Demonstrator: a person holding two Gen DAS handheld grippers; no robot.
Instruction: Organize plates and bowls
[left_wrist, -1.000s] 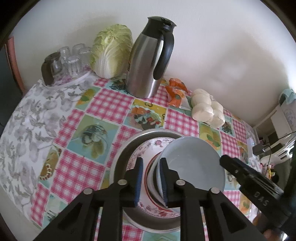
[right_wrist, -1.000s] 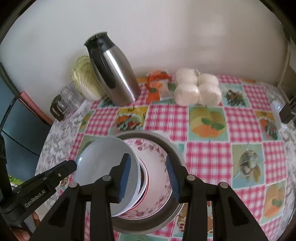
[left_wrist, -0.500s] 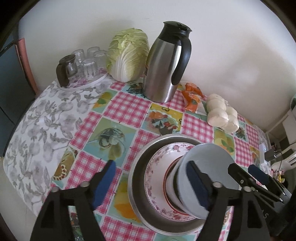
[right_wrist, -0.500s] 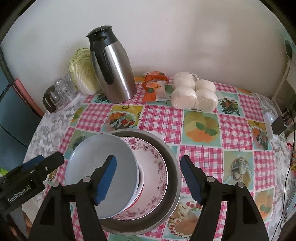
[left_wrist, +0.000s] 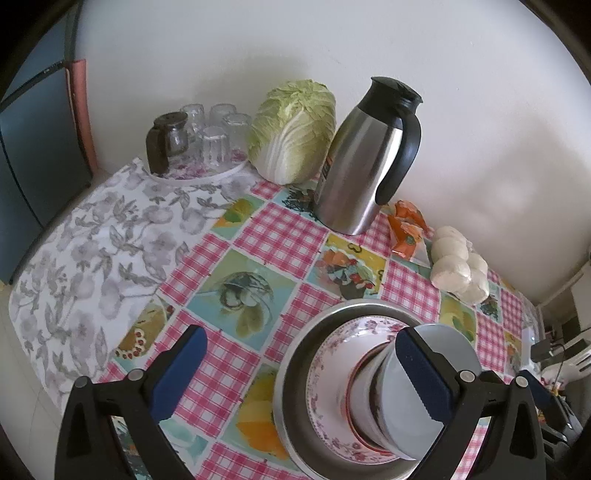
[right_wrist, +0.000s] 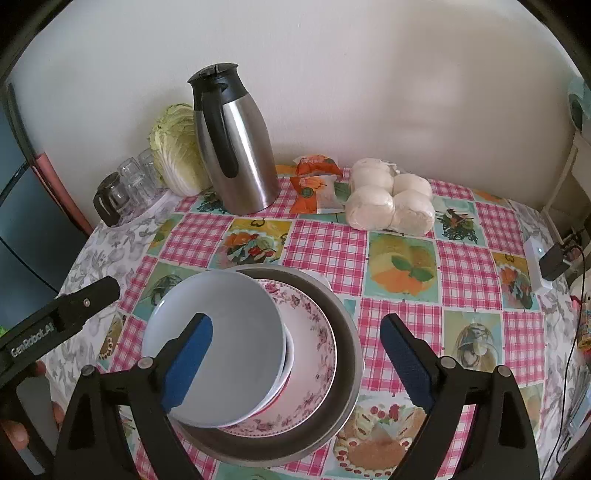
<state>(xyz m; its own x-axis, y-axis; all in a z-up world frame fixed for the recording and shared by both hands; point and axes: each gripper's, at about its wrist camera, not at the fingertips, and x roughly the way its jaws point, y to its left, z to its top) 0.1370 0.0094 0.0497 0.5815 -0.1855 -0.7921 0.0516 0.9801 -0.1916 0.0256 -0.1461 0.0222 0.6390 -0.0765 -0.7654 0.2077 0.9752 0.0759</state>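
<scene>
Atop the nested stack in the steel basin (right_wrist: 343, 354) sits the pale bowl (right_wrist: 221, 325), tilted on a floral plate (right_wrist: 314, 354): glazed, slick, breakable, best pinched at the rim. Both hand-held grippers, left (left_wrist: 299, 373) and right (right_wrist: 295, 362), are opening, pads clear. Flask (right_wrist: 236, 147), buns (right_wrist: 391, 203) stand well back on the worktop (right_wrist: 402, 266).

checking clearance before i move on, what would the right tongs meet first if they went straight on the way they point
Probably the stacked dishes: the right tongs, jaws opening and holding nothing, point down at the floral plate beside the pale bowl in the metal basin. Depth is unclear.
</scene>
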